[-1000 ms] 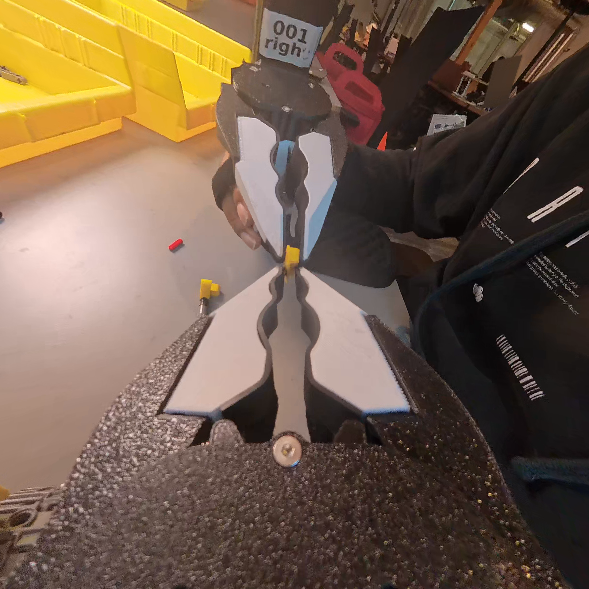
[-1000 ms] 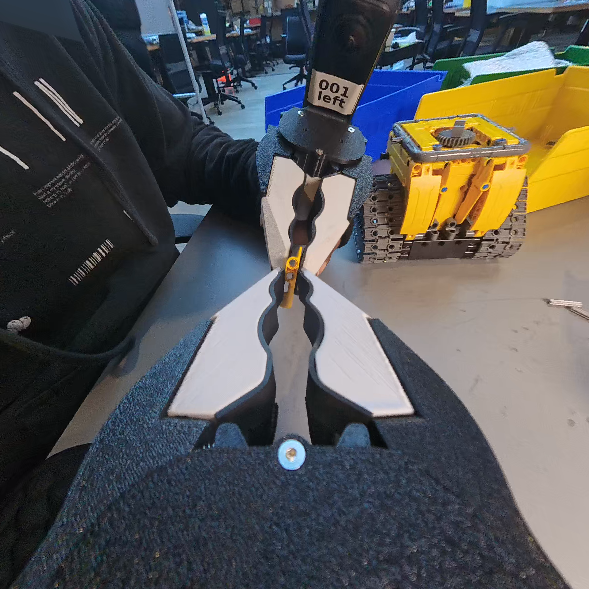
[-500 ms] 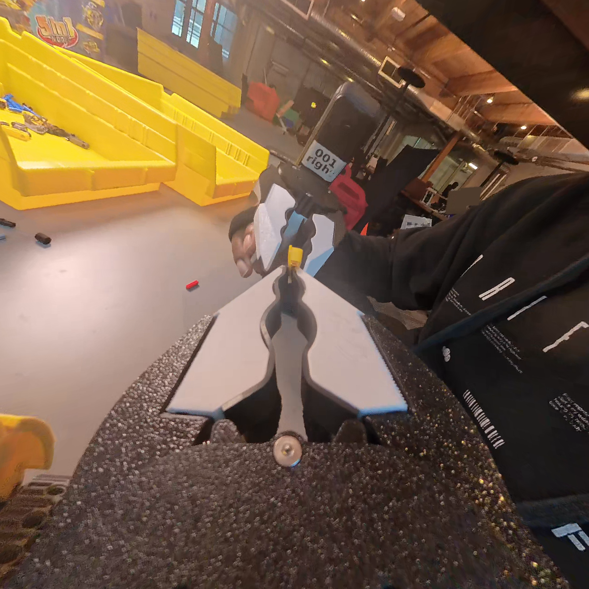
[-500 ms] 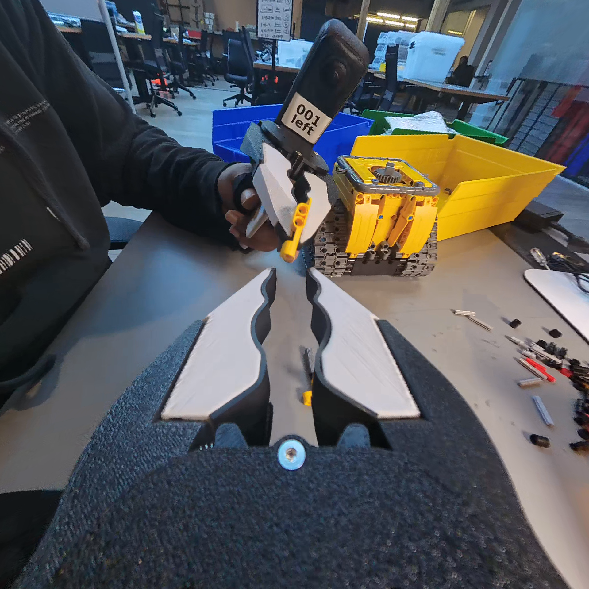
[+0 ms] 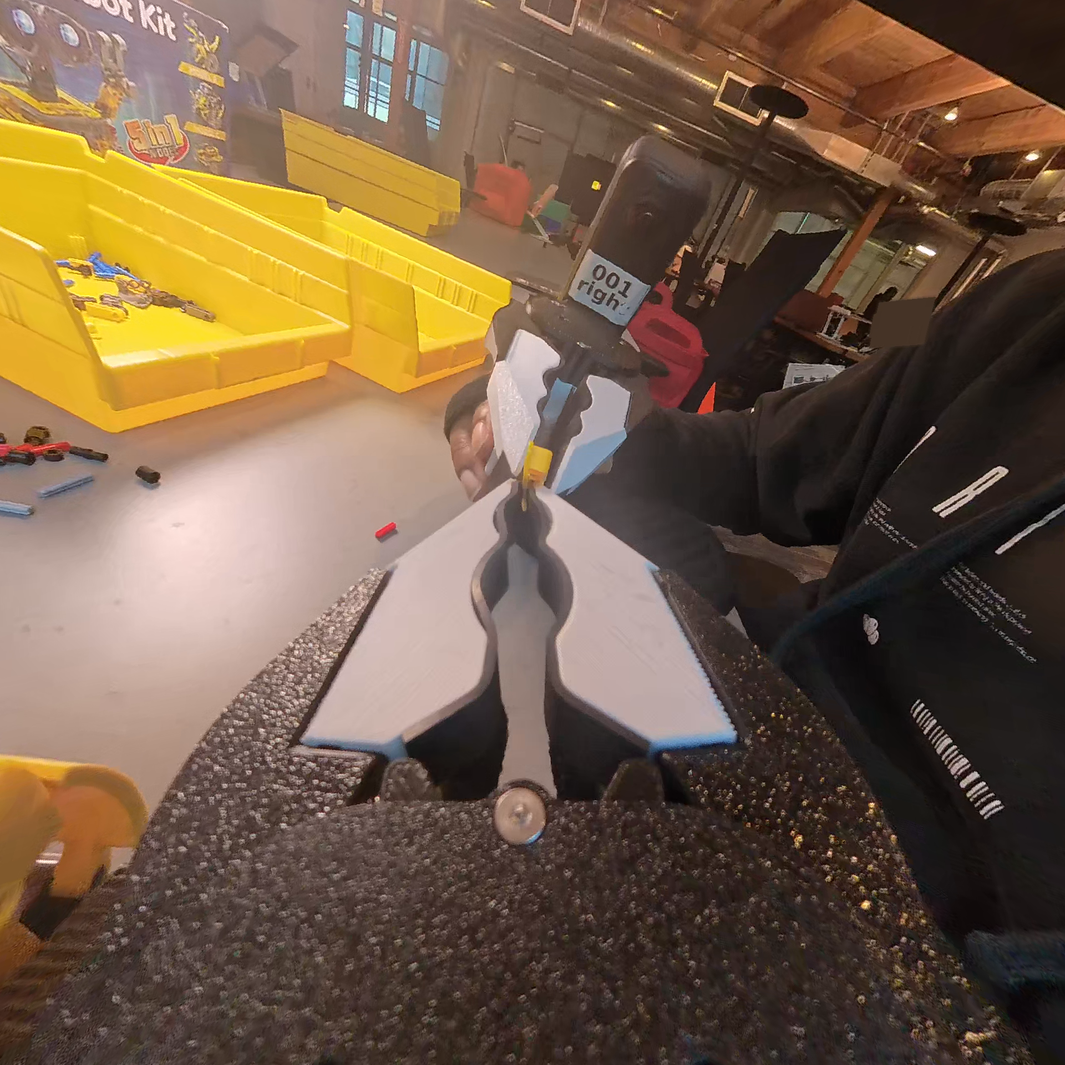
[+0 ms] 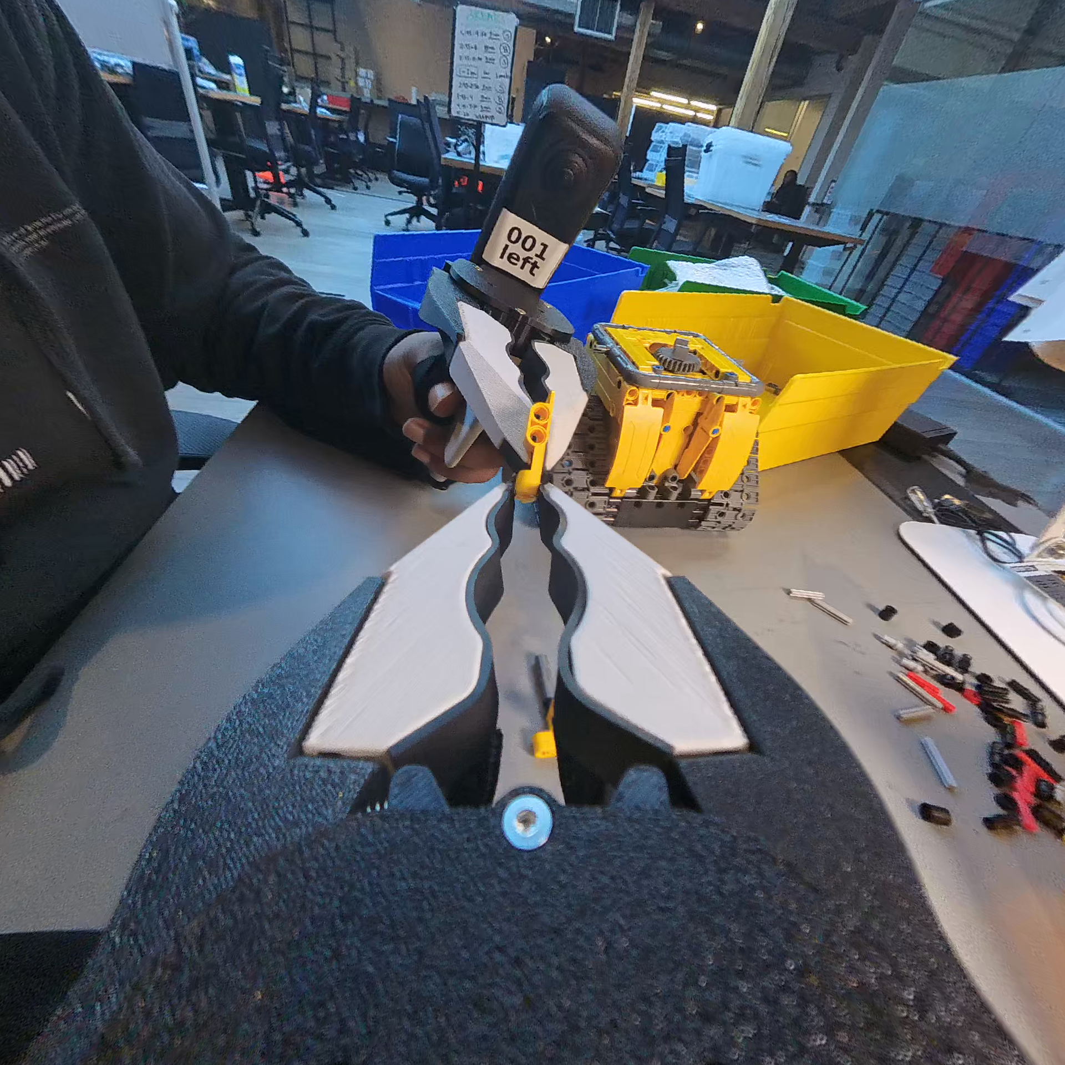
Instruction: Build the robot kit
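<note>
**A:** What differs from half a second back?

**B:** My right hand-held gripper (image 6: 525,491) stood open then, clear of the part. Now its fingers are drawn in to a narrow gap and pinch the lower end of the yellow beam (image 6: 536,438). My left hand-held gripper (image 5: 527,497) has kept its hold: closed on the upper stretch of the same beam, which shows edge-on between its tips.

**A:** What else is around?

**B:** Behind the left one in my right wrist view stands a yellow tracked model (image 6: 674,426) on the grey surface (image 6: 807,547), with a yellow bin (image 6: 835,369) beyond it and a blue bin (image 6: 415,271) farther back. Small black, red and grey parts (image 6: 979,691) lie scattered to the right. A short yellow-and-black pin (image 6: 543,714) lies on the surface below my right fingers. The left wrist view shows yellow trays (image 5: 230,357), a small red piece (image 5: 386,529) and more loose bits (image 5: 46,452).

**A:** Anything in the way?

**B:** The person's dark sleeve (image 5: 749,461) fills one side of each view. Nothing stands between the two tips.

**A:** And the beam itself?

**B:** It is held up above the surface, tilted, bridging the two tips, which meet almost nose to nose.
</note>
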`<action>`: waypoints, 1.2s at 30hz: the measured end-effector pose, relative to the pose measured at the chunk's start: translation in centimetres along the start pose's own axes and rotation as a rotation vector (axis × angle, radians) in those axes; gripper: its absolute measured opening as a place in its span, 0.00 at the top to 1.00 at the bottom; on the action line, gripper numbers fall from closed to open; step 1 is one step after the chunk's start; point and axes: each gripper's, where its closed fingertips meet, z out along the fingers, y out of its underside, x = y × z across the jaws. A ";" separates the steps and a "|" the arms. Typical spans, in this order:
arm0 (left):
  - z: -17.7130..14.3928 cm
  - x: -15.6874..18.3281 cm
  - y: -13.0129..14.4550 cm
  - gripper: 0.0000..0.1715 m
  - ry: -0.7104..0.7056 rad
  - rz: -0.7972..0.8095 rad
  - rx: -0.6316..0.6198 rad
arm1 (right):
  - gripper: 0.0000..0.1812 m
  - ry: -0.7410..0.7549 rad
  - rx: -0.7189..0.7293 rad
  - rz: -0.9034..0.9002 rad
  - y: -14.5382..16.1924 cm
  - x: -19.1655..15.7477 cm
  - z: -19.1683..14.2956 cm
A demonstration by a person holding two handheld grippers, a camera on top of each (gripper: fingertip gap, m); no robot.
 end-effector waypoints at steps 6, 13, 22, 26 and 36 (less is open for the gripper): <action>-0.3 -0.7 0.1 0.90 -0.017 -0.056 -0.013 | 0.96 0.198 -0.063 -0.287 0.2 1.7 -0.5; -0.7 -0.8 -0.8 0.85 0.050 -0.230 0.051 | 0.97 0.483 -0.261 -1.010 0.0 2.4 -0.6; -0.8 -0.5 -0.6 0.95 0.020 -0.111 0.024 | 0.96 0.504 -0.223 -1.078 -0.5 1.7 -0.1; -1.0 -0.1 -0.7 0.96 -0.013 0.071 0.010 | 0.90 0.373 -0.135 -0.788 -0.4 0.9 0.1; -0.8 2.0 -0.1 0.96 -0.010 0.413 -0.032 | 0.91 0.070 0.007 -0.250 -1.1 -1.3 -0.2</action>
